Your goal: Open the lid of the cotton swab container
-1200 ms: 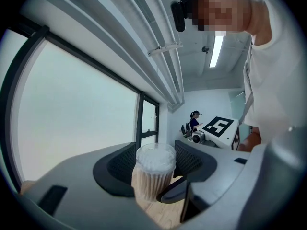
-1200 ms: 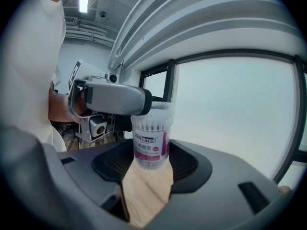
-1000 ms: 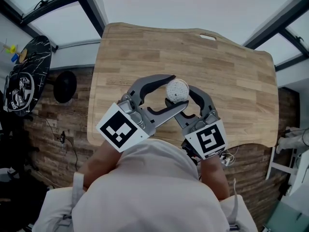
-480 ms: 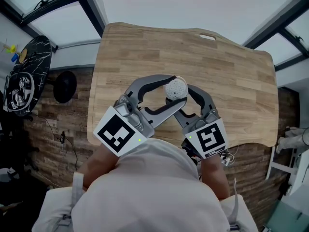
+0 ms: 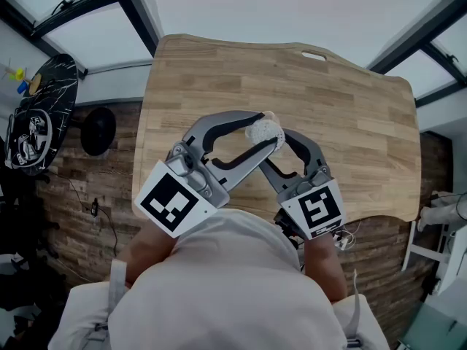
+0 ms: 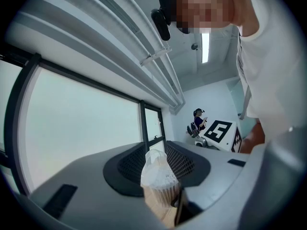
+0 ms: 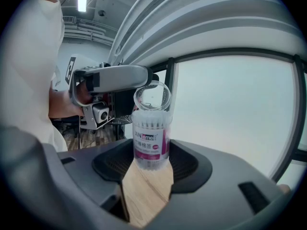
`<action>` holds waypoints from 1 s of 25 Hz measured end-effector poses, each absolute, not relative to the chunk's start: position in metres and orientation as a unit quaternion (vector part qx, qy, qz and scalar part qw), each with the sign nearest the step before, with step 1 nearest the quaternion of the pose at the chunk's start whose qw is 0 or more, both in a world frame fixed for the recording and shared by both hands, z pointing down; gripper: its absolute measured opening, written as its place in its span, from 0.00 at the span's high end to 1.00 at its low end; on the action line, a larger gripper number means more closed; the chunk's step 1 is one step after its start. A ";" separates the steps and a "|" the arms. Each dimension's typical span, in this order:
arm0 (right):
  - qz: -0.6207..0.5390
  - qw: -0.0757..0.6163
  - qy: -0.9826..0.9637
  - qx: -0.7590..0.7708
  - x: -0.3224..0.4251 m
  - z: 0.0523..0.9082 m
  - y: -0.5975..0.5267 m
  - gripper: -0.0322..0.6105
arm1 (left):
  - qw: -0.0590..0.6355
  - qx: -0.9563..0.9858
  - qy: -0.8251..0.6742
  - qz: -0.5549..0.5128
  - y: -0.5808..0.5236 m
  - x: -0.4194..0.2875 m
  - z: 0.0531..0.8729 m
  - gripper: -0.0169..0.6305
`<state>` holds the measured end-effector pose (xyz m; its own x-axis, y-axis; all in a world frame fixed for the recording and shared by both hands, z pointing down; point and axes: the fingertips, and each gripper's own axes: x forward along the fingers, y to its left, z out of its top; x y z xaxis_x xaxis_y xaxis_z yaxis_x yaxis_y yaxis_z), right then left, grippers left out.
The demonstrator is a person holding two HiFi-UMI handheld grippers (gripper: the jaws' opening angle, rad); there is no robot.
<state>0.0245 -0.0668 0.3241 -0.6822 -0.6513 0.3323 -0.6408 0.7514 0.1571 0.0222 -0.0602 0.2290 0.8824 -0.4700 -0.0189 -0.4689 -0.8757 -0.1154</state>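
The wooden table lies below both hands, bare apart from them. The right tongs are closed narrow on the lower body of the cotton swab container and hold it upright near the table's front edge, its long axis vertical and the cap end up. The left tongs reach in level from the left at the height of that top end, so the left hand is the one placed to work it. Their jaws have just been closing and now stand about half open, with the clear lid between them, the pads seemingly pressing on it. The lid looks tilted off the rim; whether it is free I cannot tell.
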 end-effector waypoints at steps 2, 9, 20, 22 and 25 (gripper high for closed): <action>-0.012 0.187 -0.917 0.353 0.025 0.325 -0.067 0.58 | 0.059 -0.967 0.248 -0.004 -0.062 0.019 0.228 0.76; -0.013 0.185 -0.915 0.357 0.027 0.326 -0.067 0.58 | 0.056 -0.961 0.271 0.004 -0.069 0.006 0.224 0.84; -0.012 0.173 -0.918 0.358 0.027 0.321 -0.066 0.58 | 0.049 -0.946 0.321 -0.001 -0.090 -0.019 0.227 0.91; -0.011 0.171 -0.918 0.358 0.027 0.319 -0.066 0.58 | 0.042 -0.944 0.328 -0.004 -0.094 -0.023 0.231 0.91; -0.009 0.163 -0.919 0.358 0.028 0.316 -0.066 0.58 | 0.038 -0.941 0.335 -0.008 -0.098 -0.027 0.234 0.91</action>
